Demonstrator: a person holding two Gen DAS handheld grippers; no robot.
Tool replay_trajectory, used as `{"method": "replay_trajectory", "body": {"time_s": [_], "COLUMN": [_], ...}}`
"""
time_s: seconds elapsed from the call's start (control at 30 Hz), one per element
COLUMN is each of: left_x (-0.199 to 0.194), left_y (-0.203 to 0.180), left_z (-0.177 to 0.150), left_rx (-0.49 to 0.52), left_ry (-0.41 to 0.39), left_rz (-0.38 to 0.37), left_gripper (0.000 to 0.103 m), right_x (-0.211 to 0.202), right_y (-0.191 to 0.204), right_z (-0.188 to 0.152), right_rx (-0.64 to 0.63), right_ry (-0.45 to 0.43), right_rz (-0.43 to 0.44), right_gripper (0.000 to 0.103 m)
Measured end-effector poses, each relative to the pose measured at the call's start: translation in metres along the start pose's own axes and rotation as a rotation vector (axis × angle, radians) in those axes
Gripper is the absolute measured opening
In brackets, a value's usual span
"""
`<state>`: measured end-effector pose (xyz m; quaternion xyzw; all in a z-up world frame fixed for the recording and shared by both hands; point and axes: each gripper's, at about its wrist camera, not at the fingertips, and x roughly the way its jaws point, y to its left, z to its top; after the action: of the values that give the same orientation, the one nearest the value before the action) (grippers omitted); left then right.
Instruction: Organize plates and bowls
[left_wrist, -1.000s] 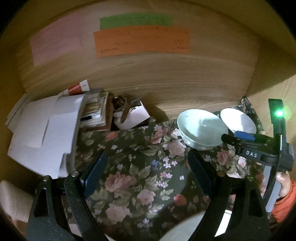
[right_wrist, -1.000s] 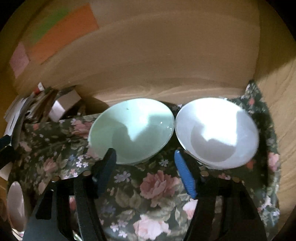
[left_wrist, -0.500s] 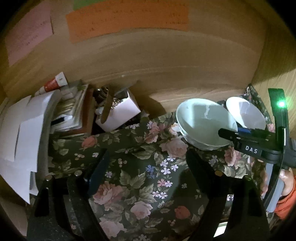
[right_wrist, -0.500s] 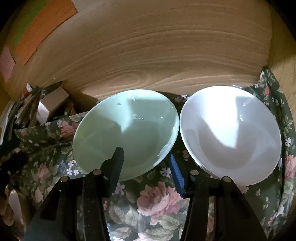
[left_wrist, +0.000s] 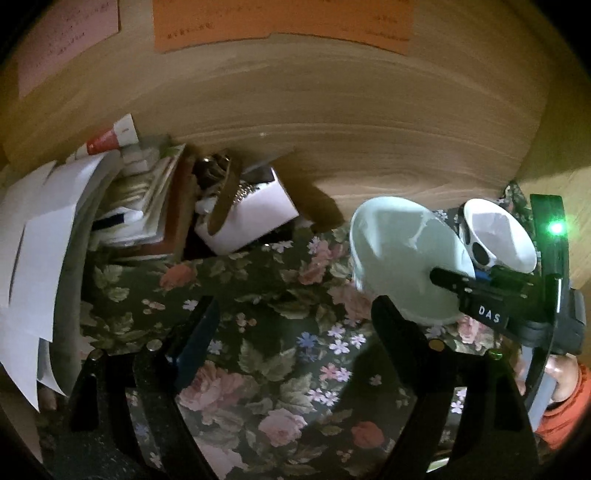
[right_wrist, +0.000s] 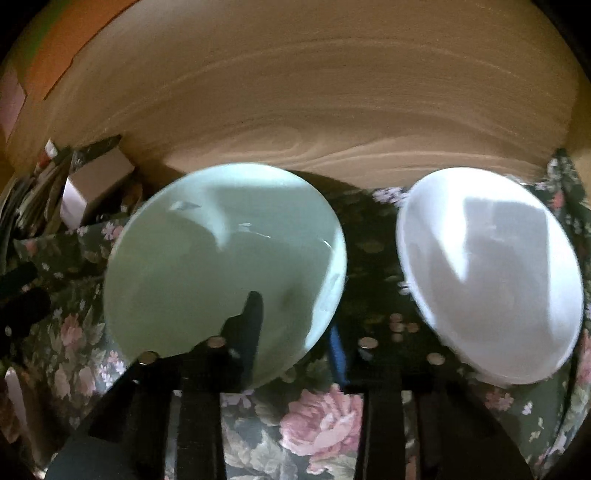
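Tilting on its side, the pale green glazed ceramic bowl (right_wrist: 225, 266) has its round mouth turned toward the right wrist camera and lifted on one edge, its near rim pinched between the two fingers of the right gripper (right_wrist: 295, 332): the black left finger (right_wrist: 251, 325) lies inside the smooth bowl wall and the blue-padded right finger (right_wrist: 337, 354) sits outside it, so these tongs are clamped on the rim. Just to its right, apart by a dark gap of cloth, the white glossy ceramic bowl (right_wrist: 491, 273) also leans with its mouth toward the camera. Both sit on the dark floral-printed tablecloth (right_wrist: 325, 413) at the back of the surface, close under the curved light wood-grain wall (right_wrist: 314, 110). From the left wrist view, the left gripper (left_wrist: 295, 325) has its tongs spread wide over bare cloth, nothing between them, well left of the green bowl. Stacked white papers (left_wrist: 33, 258) and a white open cardboard box (left_wrist: 251, 218) crowd the far left edge, leaving open cloth in the middle. Orange paper notes (left_wrist: 280, 22) hang on the wall above.
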<state>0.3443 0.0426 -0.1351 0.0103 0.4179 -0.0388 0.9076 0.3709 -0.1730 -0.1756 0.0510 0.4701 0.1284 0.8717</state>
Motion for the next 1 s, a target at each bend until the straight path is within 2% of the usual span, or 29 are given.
{"method": "replay_trajectory", "body": {"time_s": [0.3,0.5,0.67,0.73,0.8,0.87,1.0], "left_x": [0.005,0.011,0.019,0.022,0.026,0.030,0.038], "left_y": [-0.004,-0.010,-0.015,-0.017,-0.019,-0.020,-0.020], "left_z": [-0.005,-0.015,-0.025,-0.027,-0.030,-0.031,-0.032], "left_rx": [0.047,0.067,0.089,0.096,0.102,0.101,0.085], "left_ry": [0.062,0.139,0.159,0.169,0.184,0.200,0.239], "left_rz": [0.004,0.007,0.014,0.009,0.007,-0.003,-0.023], "left_gripper": [0.085,0.085,0.084,0.077,0.070,0.061,0.044], "right_x": [-0.010,-0.028,-0.047,-0.059,-0.070,-0.078,-0.076], "right_y": [0.029,0.025,0.005,-0.002,-0.013,-0.006,-0.007], "right_z": [-0.027,-0.046,-0.052,-0.053,-0.051,-0.047,-0.047], "right_rx": [-0.134,-0.140,-0.092,-0.083,-0.073,-0.065,-0.045], "right_ry": [0.056,0.090,0.077,0.053,0.032,0.023,0.027], "right_rz": [0.080,0.113,0.119,0.112,0.107,0.105,0.114], "right_gripper": [0.018,0.019,0.020,0.022,0.028,0.031,0.031]}}
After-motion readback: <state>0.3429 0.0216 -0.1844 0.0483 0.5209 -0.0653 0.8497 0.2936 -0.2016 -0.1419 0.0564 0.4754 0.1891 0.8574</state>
